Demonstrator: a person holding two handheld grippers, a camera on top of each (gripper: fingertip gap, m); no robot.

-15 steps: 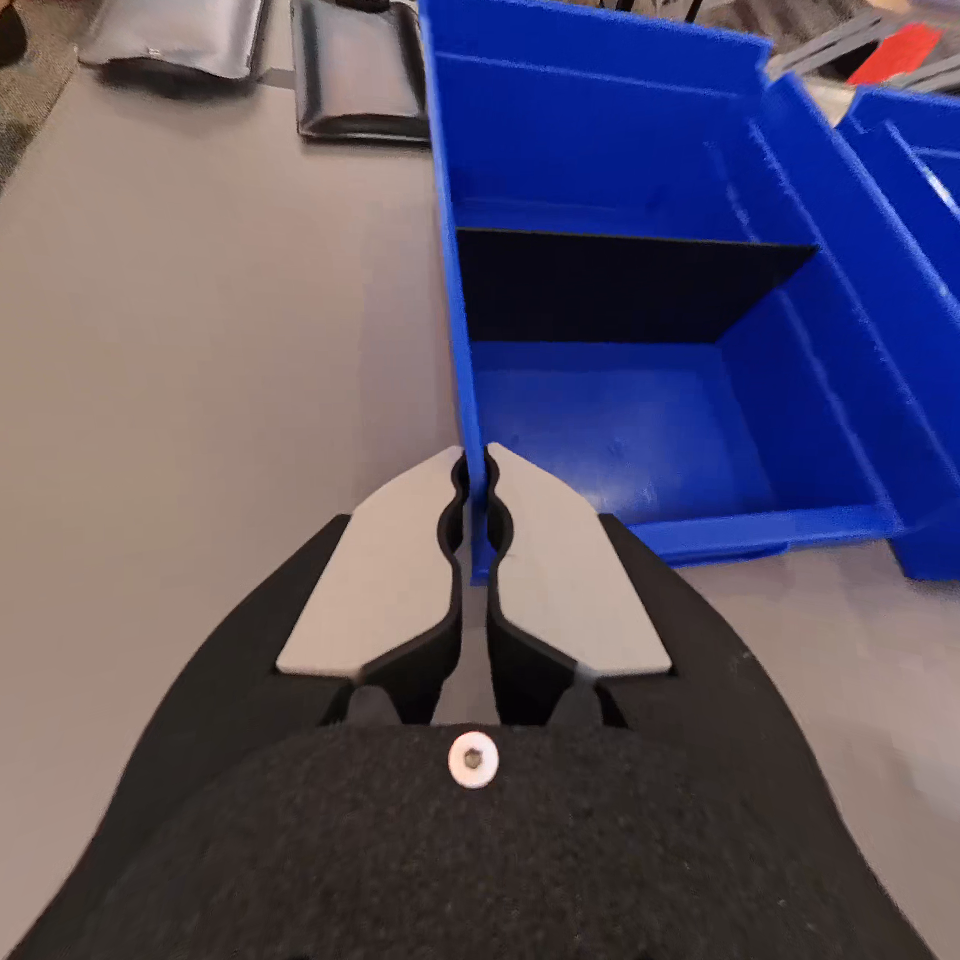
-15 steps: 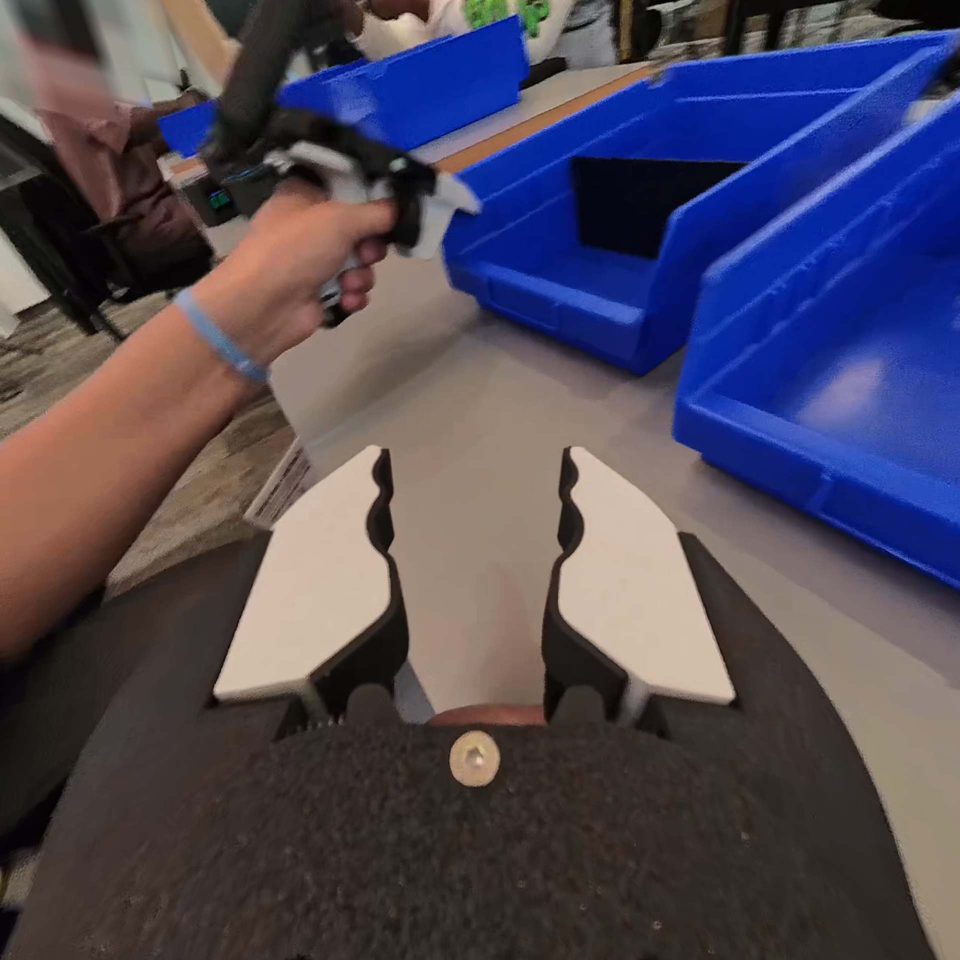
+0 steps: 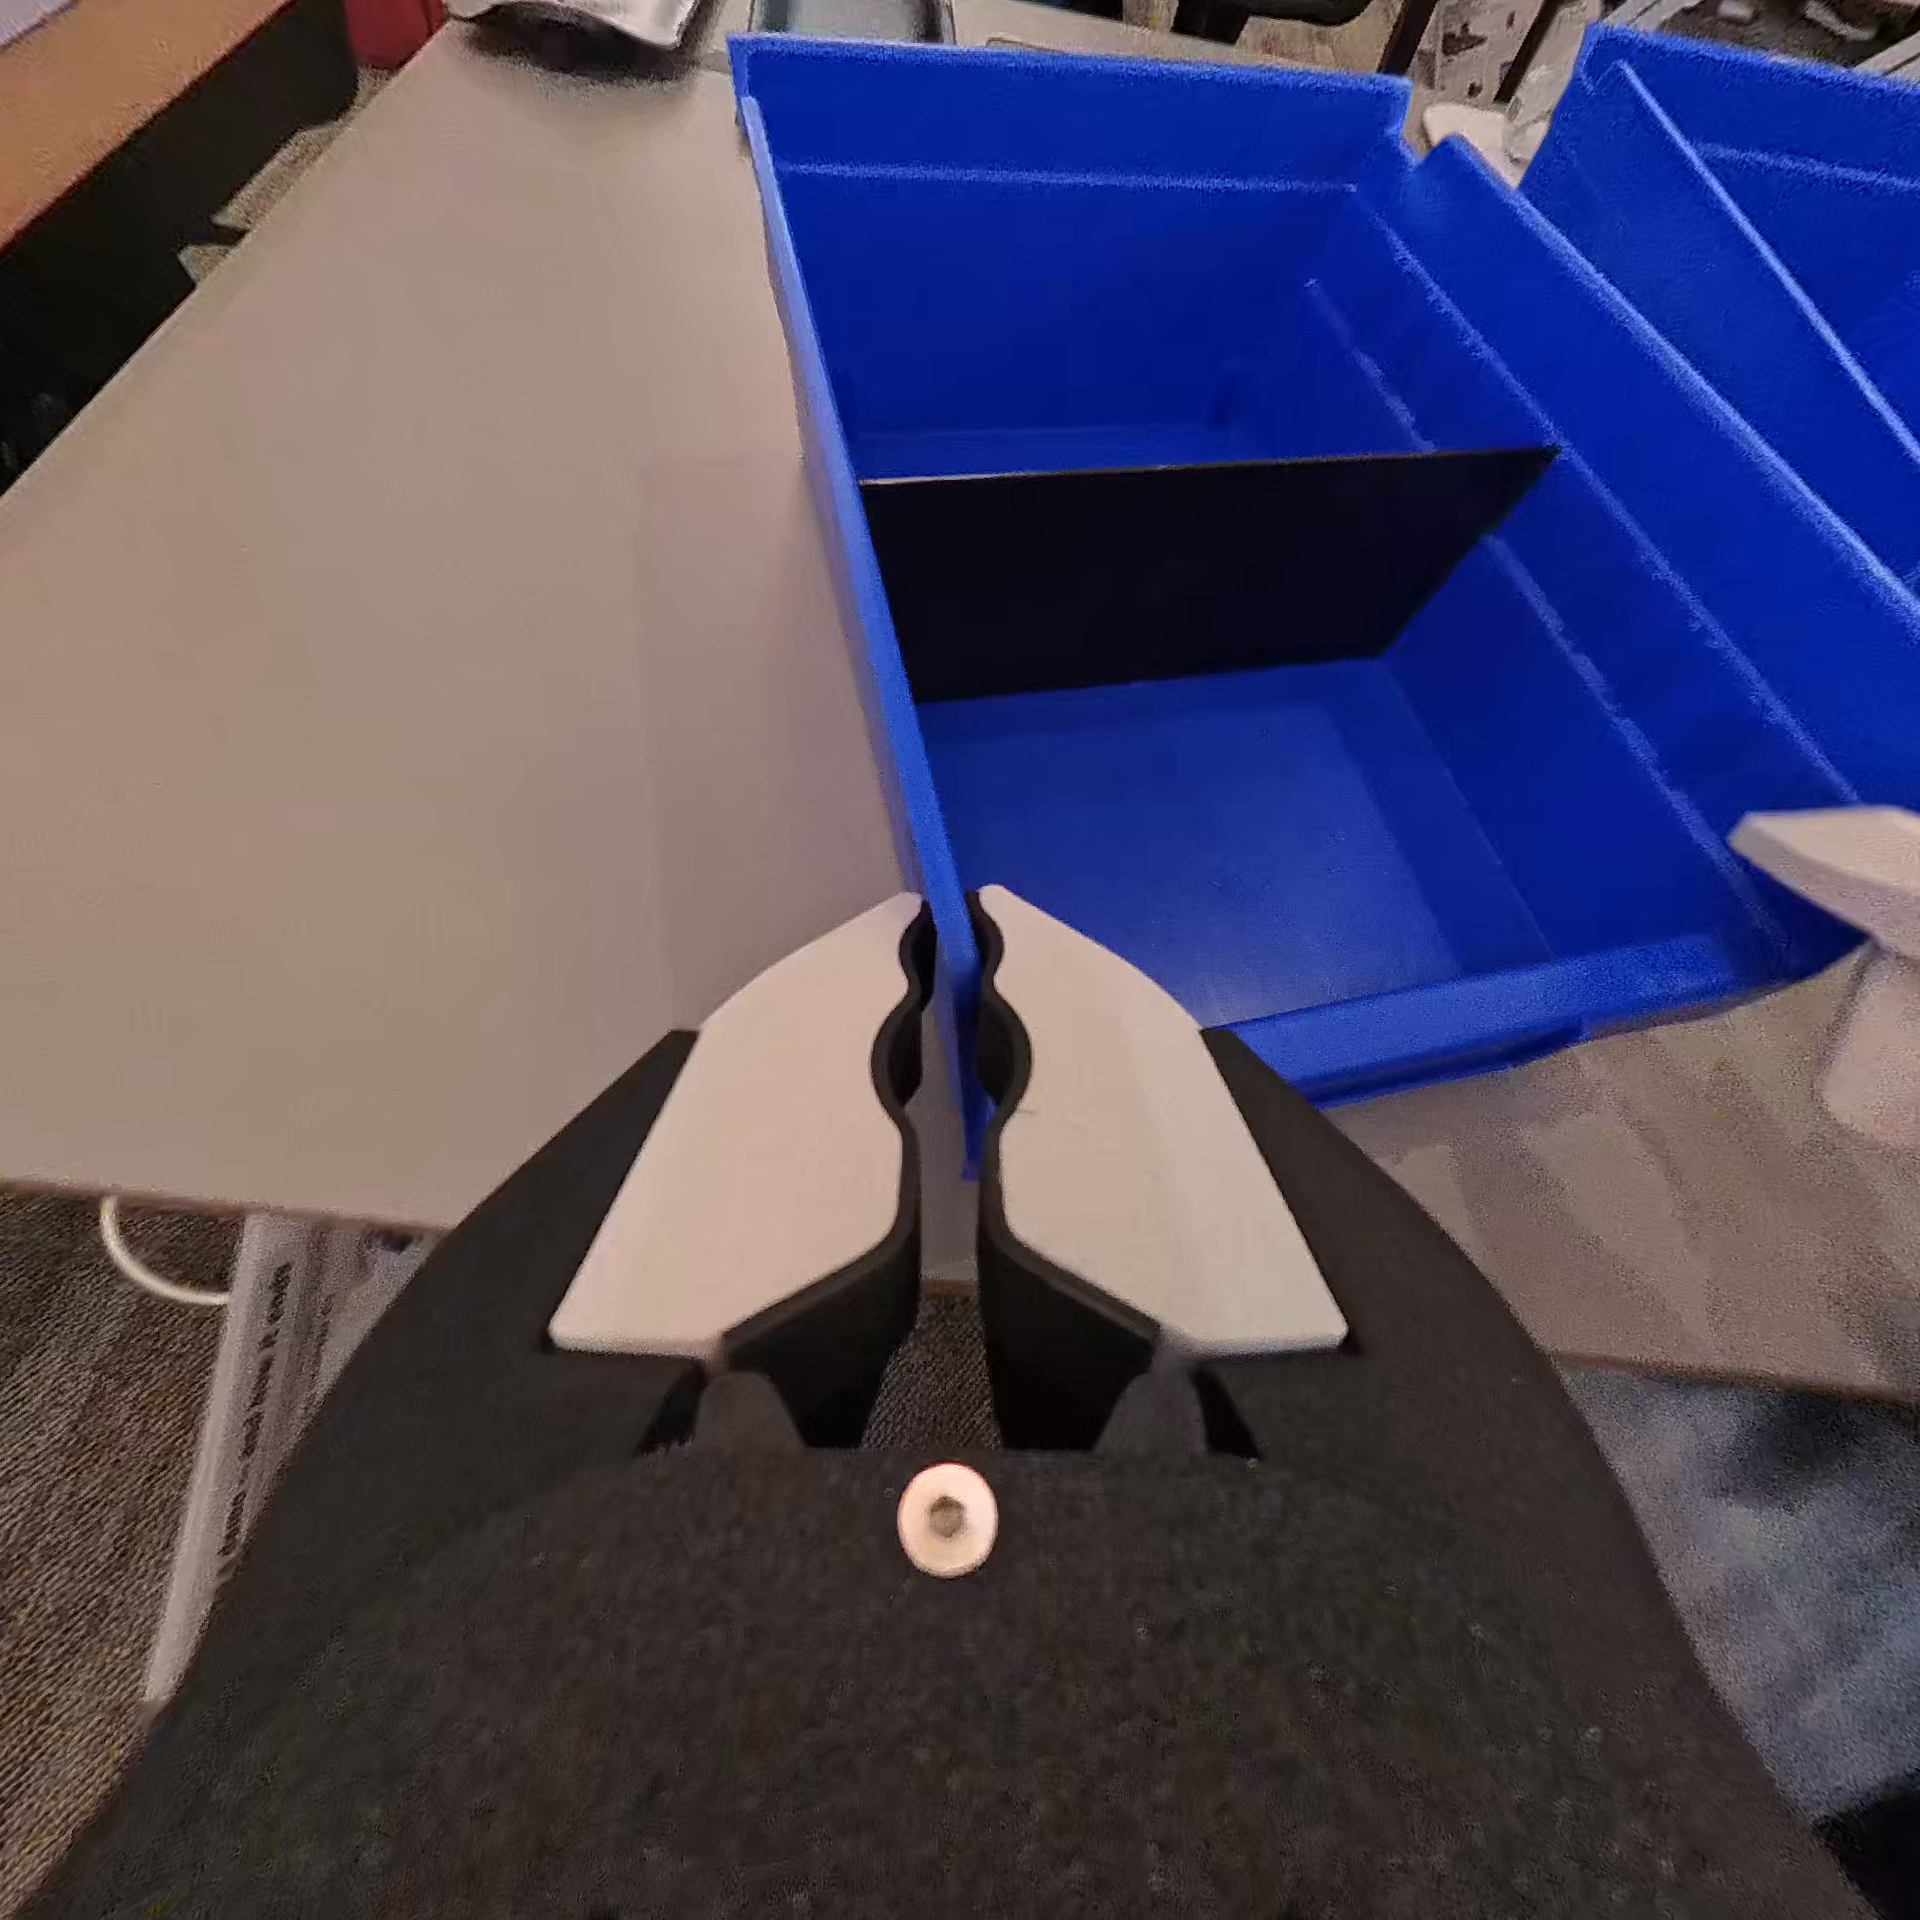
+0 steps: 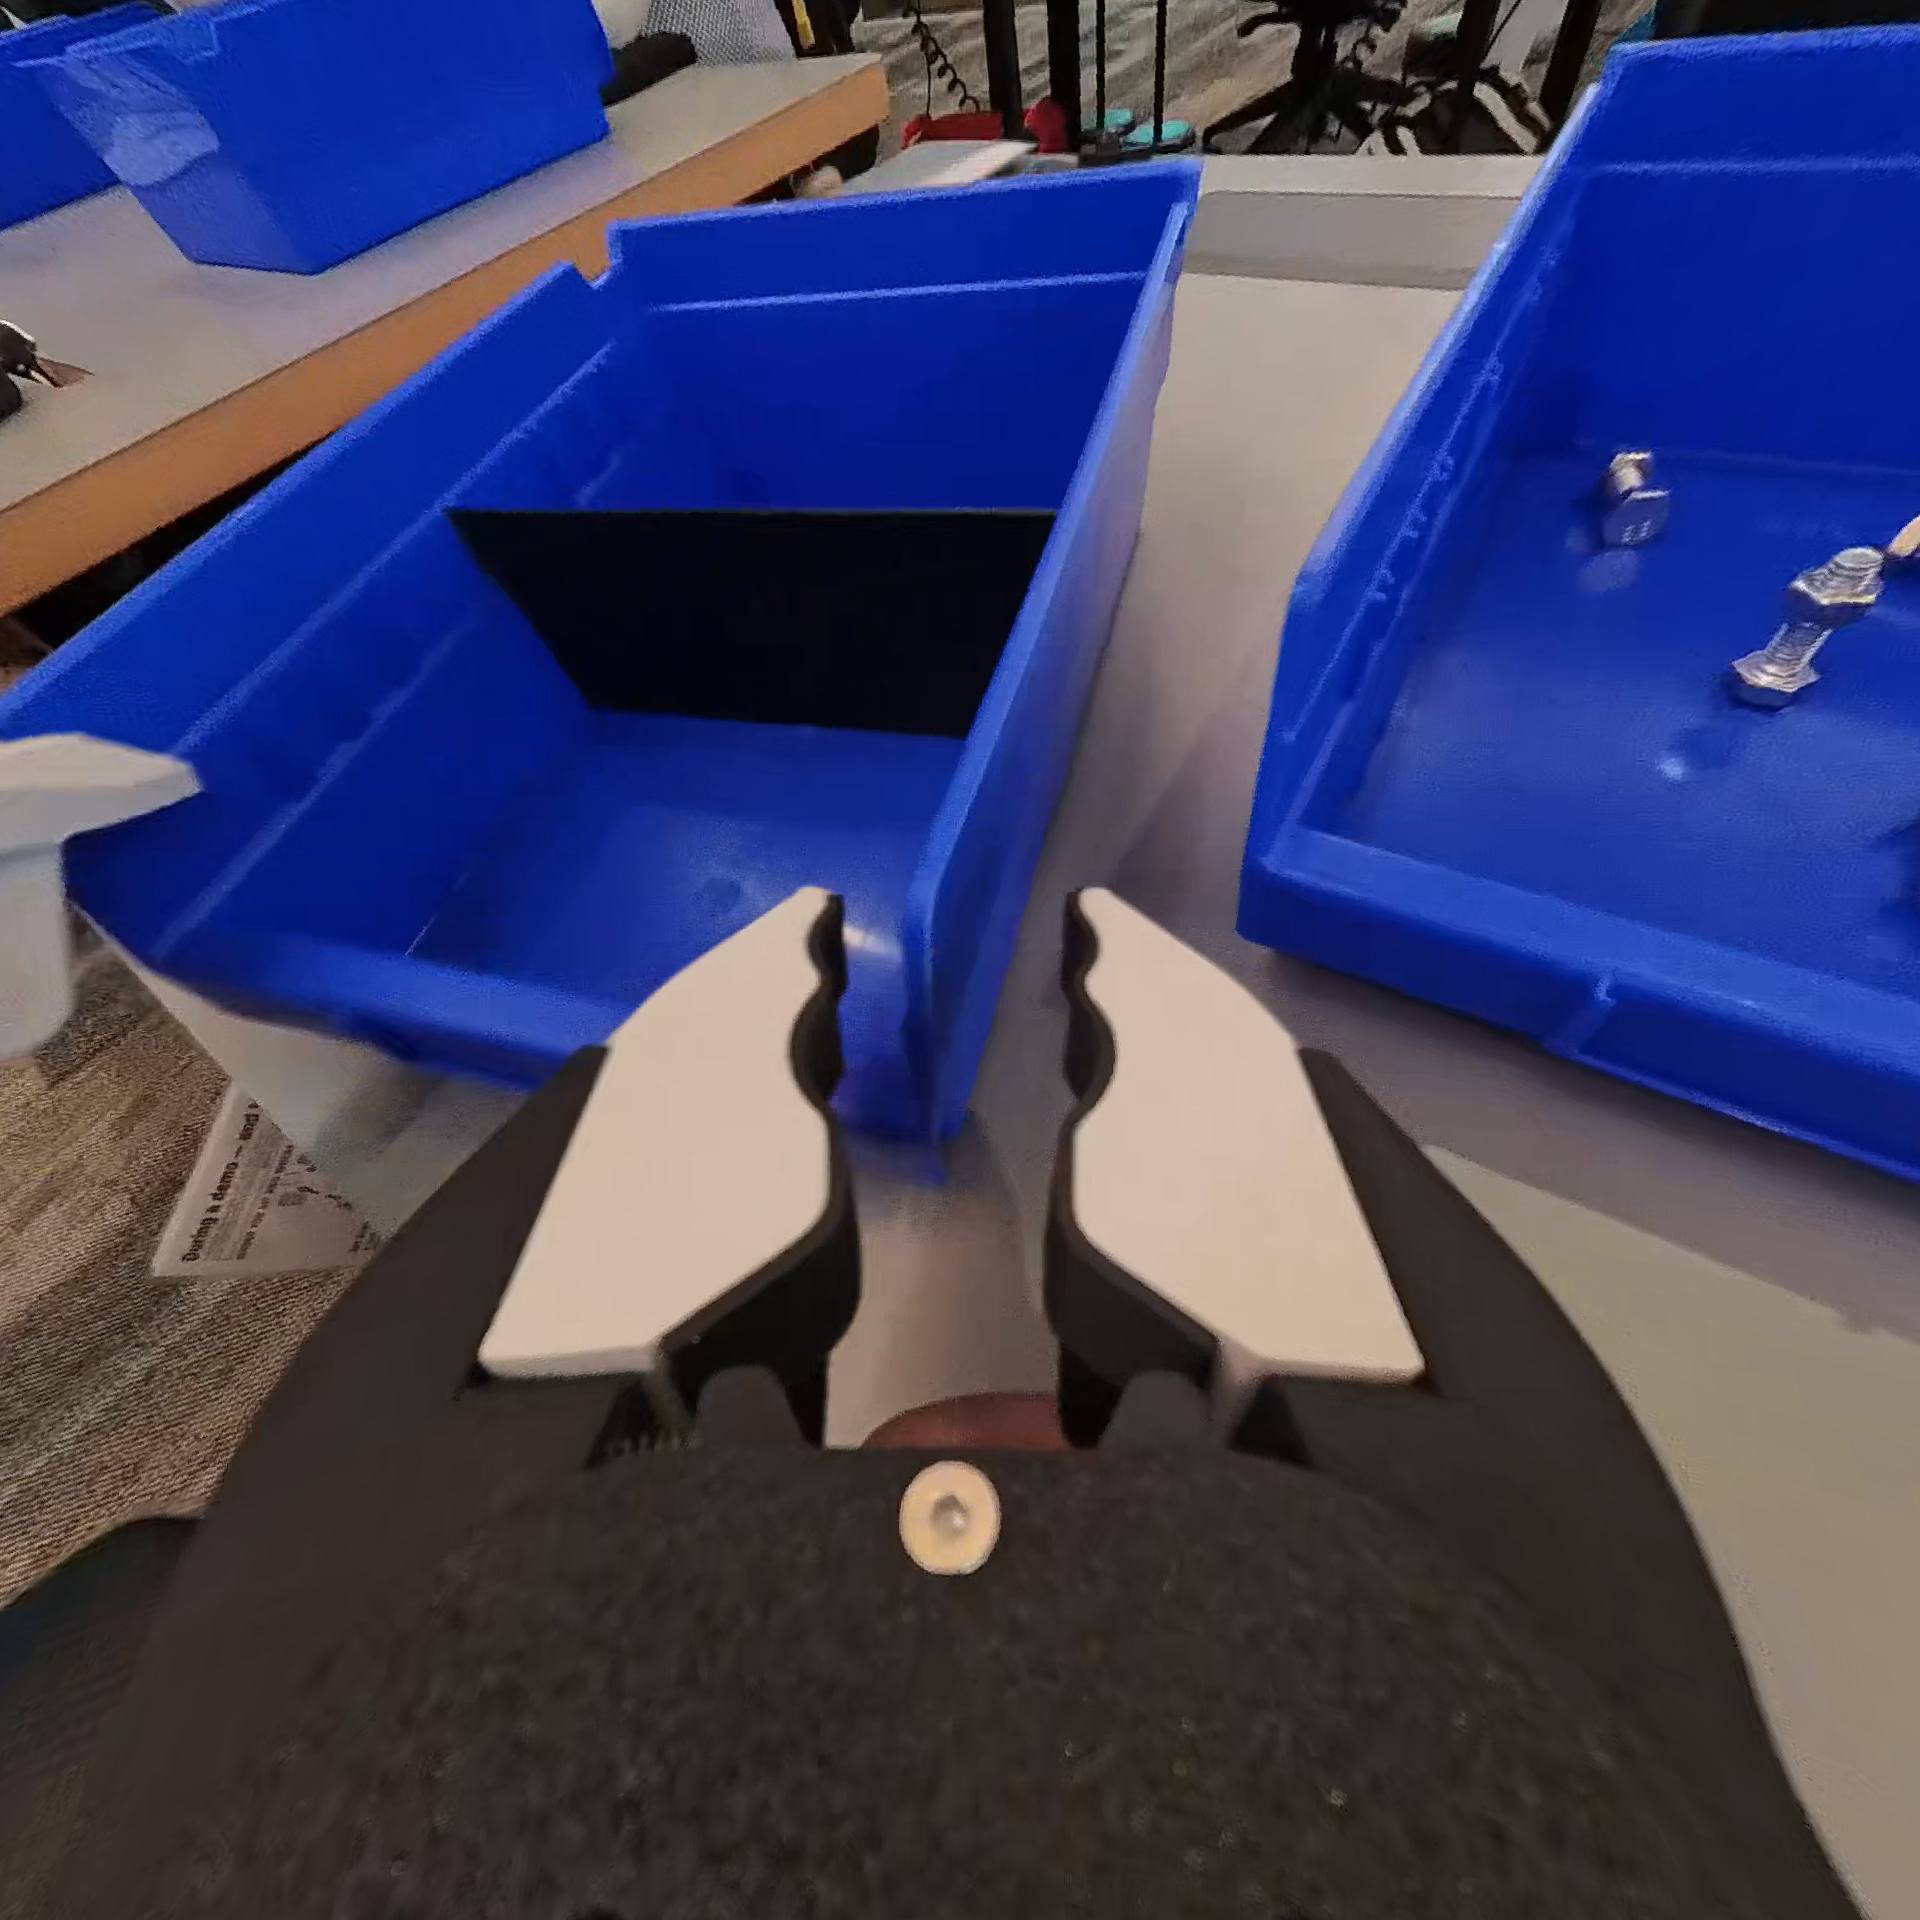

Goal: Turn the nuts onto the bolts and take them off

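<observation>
In the left wrist view we see our left gripper (image 3: 951,920) pinching the near left wall of the divided blue plastic bin (image 3: 1621,582) on the grey table (image 3: 416,623). In the right wrist view our right gripper (image 4: 951,925) stands spread, straddling that bin's right wall; silver metal bolts with nuts (image 4: 1808,639) lie in the neighbouring blue bin (image 4: 1403,540).

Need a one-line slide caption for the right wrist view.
Open right gripper faces the divided bin's near corner; bolts lie in the neighbouring bin.
</observation>
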